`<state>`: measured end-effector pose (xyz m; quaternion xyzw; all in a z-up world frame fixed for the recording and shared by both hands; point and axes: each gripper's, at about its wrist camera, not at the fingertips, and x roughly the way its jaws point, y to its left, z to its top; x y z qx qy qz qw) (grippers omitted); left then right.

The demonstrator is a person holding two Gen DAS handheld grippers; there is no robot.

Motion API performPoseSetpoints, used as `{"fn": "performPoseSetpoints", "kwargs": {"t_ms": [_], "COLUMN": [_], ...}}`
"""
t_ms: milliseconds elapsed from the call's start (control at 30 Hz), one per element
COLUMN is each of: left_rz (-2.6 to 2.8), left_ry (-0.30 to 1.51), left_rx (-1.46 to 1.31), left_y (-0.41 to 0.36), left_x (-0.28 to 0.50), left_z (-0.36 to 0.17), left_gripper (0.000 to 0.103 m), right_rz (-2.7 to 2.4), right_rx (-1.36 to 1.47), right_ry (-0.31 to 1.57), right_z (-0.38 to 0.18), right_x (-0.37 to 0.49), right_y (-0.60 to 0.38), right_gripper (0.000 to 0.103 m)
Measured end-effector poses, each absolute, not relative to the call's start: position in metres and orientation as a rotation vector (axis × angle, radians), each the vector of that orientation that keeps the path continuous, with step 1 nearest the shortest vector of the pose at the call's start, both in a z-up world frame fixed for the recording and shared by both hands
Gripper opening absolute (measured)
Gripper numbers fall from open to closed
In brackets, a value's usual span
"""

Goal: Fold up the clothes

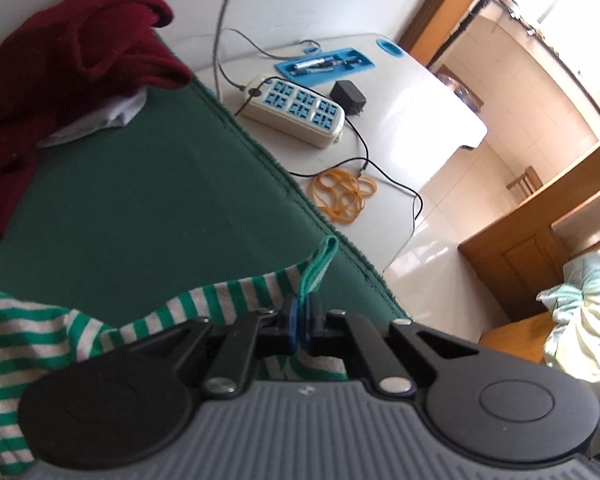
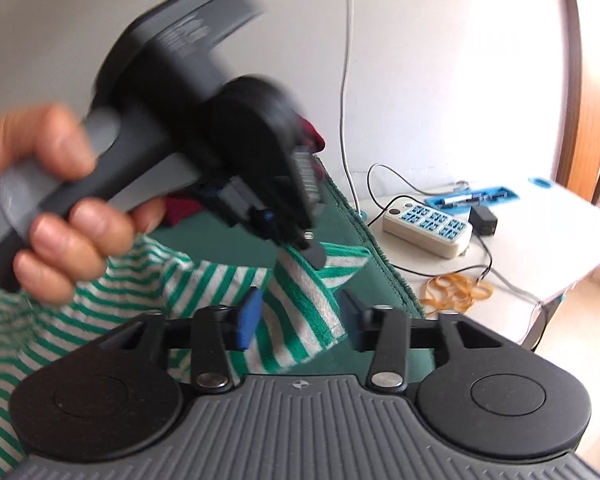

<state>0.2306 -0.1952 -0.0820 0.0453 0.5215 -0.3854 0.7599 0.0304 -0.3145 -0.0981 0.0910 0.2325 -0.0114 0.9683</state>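
Green cloth [image 1: 148,208] covers the work surface, edge stitched, with a white tabletop [image 1: 284,76] beyond it. Nearest in the left wrist view, the left gripper [image 1: 302,316] has its blue pads pressed together on a hem of the green-and-white striped garment [image 1: 228,300], a green edge band poking up above them. In the right wrist view, the right gripper [image 2: 300,316] stands partly open, its pads apart with a fold of the striped garment [image 2: 300,312] lying between them, unpinched. A hand [image 2: 56,204] grips the left tool's handle, blurred. Farther back, a dark red garment [image 1: 60,80] lies heaped on the cloth. On the tabletop: orange rubber bands [image 1: 342,192], a power strip [image 1: 296,110], a black adapter [image 1: 348,96], a blue tray [image 1: 324,62].
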Motion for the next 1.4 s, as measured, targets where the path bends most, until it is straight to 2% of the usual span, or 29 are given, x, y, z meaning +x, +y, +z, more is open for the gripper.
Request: {"fn": "performPoseSetpoints", "kwargs": {"t_ms": [133,267,333,500,567,700,933,1200,1333,1400], "left_rz": [-0.823,-0.848,-0.873,-0.911,-0.921,-0.913,-0.867,-0.816,-0.772,-0.760], "left_ry": [1.105,1.065,1.049,1.019,1.017,1.029,1.028,0.998,0.990,0.985], "left_rx": [-0.039,-0.122,-0.149,-0.207,-0.221,-0.220,-0.205,-0.156,-0.150,-0.145], "left_y": [-0.161,-0.131,-0.118,-0.084,-0.073,-0.055,-0.039,-0.042,-0.041,-0.040], "left_x": [0.236,0.237,0.238,0.243,0.244,0.247,0.246,0.228,0.221,0.215], "left_z": [-0.072,-0.059,-0.052,-0.043,-0.042,-0.046,-0.040,-0.027,-0.025,-0.024], "left_gripper": [0.000,0.000,0.000,0.000,0.000,0.000,0.000,0.000,0.000,0.000], "right_rz": [0.095,0.246,0.300,0.243,0.213,0.186,0.253,0.453,0.589,0.622], "right_rx": [0.389,0.590,0.662,0.625,0.531,0.399,0.292,0.290,0.298,0.273], "right_ry": [0.481,0.669,0.751,0.889,0.930,0.937,0.913,0.905,0.929,0.936], "right_z": [-0.095,-0.107,-0.111,-0.116,-0.124,-0.154,-0.186,-0.194,-0.203,-0.205], "right_x": [0.004,-0.038,-0.067,-0.146,-0.165,-0.189,-0.172,-0.159,-0.153,-0.157], "right_y": [-0.339,-0.362,-0.367,-0.350,-0.331,-0.295,-0.277,-0.290,-0.288,-0.284], "right_gripper": [0.050,0.043,0.043,0.043,0.043,0.043,0.043,0.054,0.054,0.050]}}
